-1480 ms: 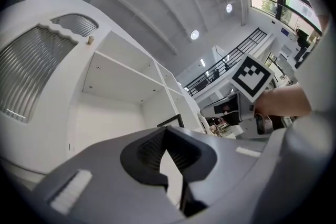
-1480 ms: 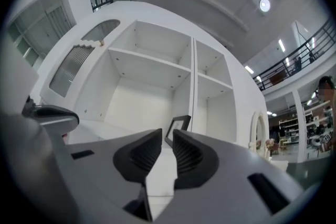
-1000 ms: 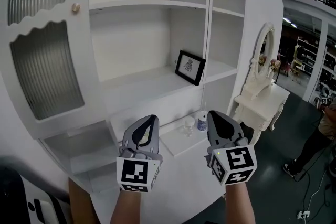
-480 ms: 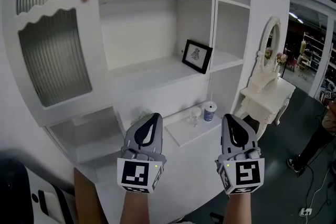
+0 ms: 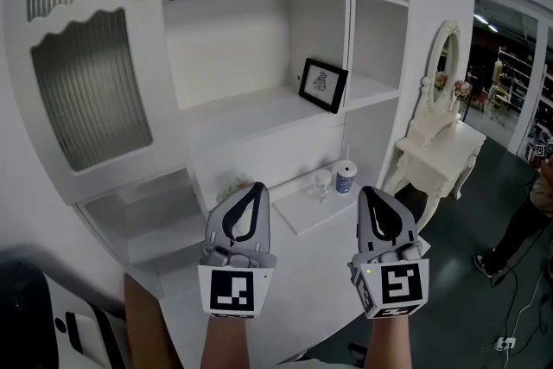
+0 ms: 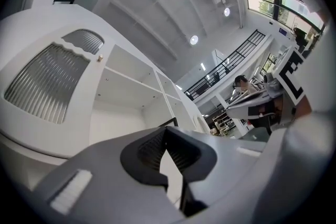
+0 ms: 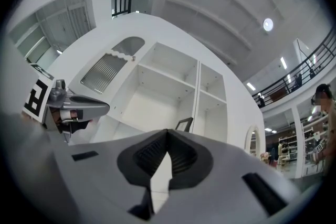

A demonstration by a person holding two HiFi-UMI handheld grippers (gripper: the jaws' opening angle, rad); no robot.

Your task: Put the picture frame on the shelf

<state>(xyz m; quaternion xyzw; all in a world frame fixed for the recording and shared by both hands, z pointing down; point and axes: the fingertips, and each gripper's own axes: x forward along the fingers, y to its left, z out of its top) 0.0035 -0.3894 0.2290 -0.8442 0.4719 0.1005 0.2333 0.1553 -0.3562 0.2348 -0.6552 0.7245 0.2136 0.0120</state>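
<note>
A black picture frame [image 5: 323, 85] with a small drawing stands leaning on the middle shelf [image 5: 251, 113] of the white cabinet, against the divider. Its top edge shows as the frame [image 7: 184, 124] in the right gripper view and as the frame [image 6: 169, 123] in the left gripper view. Both grippers are held low in front of the cabinet, well below the frame. My left gripper [image 5: 251, 190] is shut and holds nothing. My right gripper [image 5: 373, 194] is shut too, with nothing in it. Both point up toward the shelves.
A small ledge [image 5: 304, 212] below the shelf carries a glass [image 5: 322, 183] and a blue-and-white cup [image 5: 346, 178]. A white dressing table with an oval mirror [image 5: 442, 60] stands to the right. A person [image 5: 536, 212] stands at the far right. Ribbed-glass door [image 5: 91, 91] at left.
Both grippers have drifted slightly lower and left in the head view as the view shifted; the frame stays put on the shelf. Jaws stay shut.
</note>
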